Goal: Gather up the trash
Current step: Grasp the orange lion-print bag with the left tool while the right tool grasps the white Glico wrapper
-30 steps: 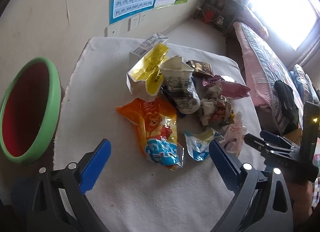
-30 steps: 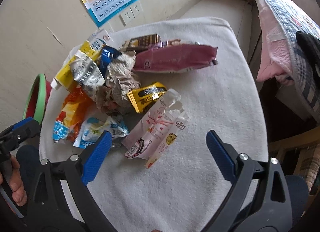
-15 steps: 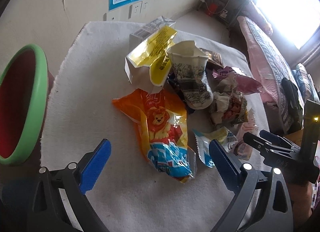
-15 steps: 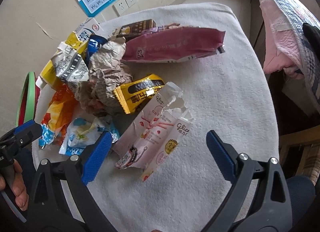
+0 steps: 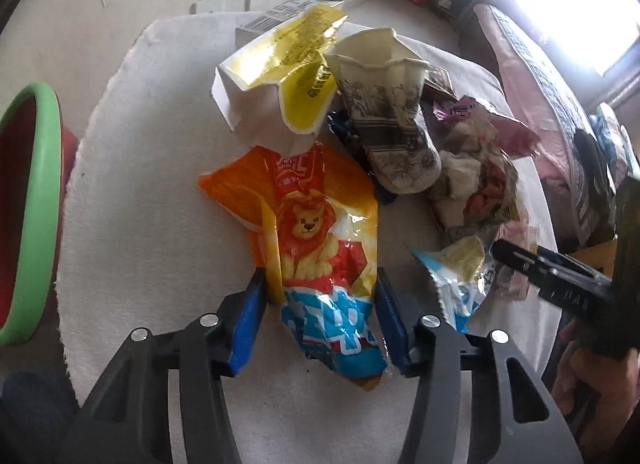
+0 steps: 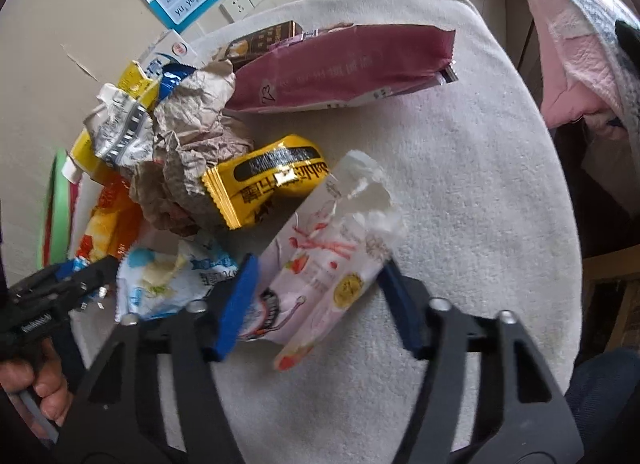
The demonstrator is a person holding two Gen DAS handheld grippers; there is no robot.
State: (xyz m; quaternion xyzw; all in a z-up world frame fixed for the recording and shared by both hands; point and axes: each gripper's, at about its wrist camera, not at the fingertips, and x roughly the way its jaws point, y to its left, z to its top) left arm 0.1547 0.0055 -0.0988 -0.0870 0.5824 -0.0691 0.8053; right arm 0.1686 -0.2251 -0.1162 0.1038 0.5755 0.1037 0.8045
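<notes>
Two tongs are working together: left tongs (image 5: 320,304) clamping the orange wrapper (image 5: 316,232); right tongs (image 6: 316,292) pinching the pink wrapper (image 6: 332,260), ready for lifting.

A bench (image 6: 480,192) covered in white, nubbly cloth carries a heap of wrappers. In the right wrist view, a long maroon bag (image 6: 340,68) lies at 12 o'clock, crumpled brown paper (image 6: 188,136) at 10 o'clock, and a yellow packet (image 6: 268,180) near the middle. A pale pink wrapper (image 6: 332,260) lies at 6 o'clock, a blue-and-white wrapper (image 6: 168,280) just beside it at 8 o'clock. In the left wrist view, an orange lion bag (image 5: 316,240) lies flat at the middle, with a yellow-lined carton (image 5: 276,76) and a crushed paper cup (image 5: 388,116) toward 12 o'clock.
</notes>
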